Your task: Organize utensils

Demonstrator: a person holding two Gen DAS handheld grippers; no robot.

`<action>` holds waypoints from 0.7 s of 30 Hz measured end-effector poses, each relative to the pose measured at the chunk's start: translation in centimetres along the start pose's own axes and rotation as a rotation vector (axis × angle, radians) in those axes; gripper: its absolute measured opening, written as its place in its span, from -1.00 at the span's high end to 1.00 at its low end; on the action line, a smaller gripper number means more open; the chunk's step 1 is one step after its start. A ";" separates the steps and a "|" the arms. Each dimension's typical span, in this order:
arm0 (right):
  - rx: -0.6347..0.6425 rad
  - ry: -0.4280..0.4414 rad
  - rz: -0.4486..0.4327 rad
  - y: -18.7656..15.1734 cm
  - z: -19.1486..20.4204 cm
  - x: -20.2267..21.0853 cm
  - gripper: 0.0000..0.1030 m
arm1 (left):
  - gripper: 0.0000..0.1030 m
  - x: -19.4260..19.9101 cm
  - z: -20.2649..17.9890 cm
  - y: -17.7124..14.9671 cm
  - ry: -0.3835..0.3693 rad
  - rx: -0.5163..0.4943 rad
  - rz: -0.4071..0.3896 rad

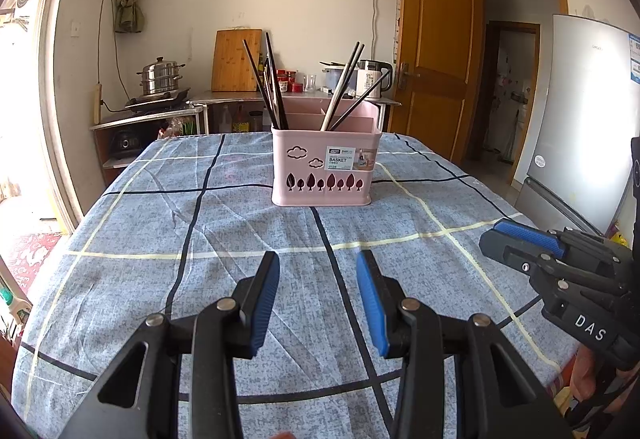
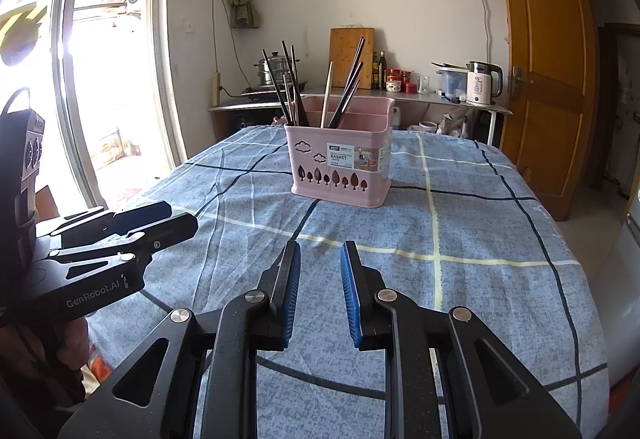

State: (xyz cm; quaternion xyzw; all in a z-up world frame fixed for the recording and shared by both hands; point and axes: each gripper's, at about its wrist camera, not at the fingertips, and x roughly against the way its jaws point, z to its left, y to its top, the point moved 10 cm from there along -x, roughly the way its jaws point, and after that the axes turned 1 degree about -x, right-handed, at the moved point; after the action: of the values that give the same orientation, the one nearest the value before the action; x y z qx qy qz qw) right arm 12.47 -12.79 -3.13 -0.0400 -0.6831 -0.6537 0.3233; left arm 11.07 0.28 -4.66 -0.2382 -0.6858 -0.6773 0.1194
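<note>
- Both tongs hang low over the near desk point(image 1: 140, 199), well short of the basket point(image 1: 324, 167), pointing at it, likely poised to start or finish.
- Left tongs point(image 1: 318, 303): parted, gripping nothing, touching nothing.
- Right tongs point(image 2: 320, 293): parted more narrowly, also empty.
- Basket: pink, upright mid-desk on the checked blue cloth.
- Chopsticks point(image 1: 272, 79) lean in the basket's left compartment; more chopsticks point(image 1: 344, 91) in its right one. All seem sorted already.
- No loose utensils lie around the basket.
</note>
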 end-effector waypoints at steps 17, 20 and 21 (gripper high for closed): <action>0.001 0.003 0.006 -0.1 0.1 0.0 0.59 | 0.19 0.1 -0.2 -0.1 0.003 0.007 0.001; 0.001 0.003 0.006 -0.1 0.0 0.0 0.59 | 0.19 0.1 -0.2 -0.1 0.005 0.005 0.001; 0.001 0.003 0.007 -0.1 0.0 0.0 0.59 | 0.19 0.2 -0.2 -0.1 0.005 0.005 0.001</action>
State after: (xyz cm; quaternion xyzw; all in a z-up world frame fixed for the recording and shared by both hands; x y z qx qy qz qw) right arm 12.42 -12.78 -3.21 -0.0412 -0.6827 -0.6525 0.3264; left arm 10.84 0.08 -4.69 -0.2364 -0.6870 -0.6762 0.1220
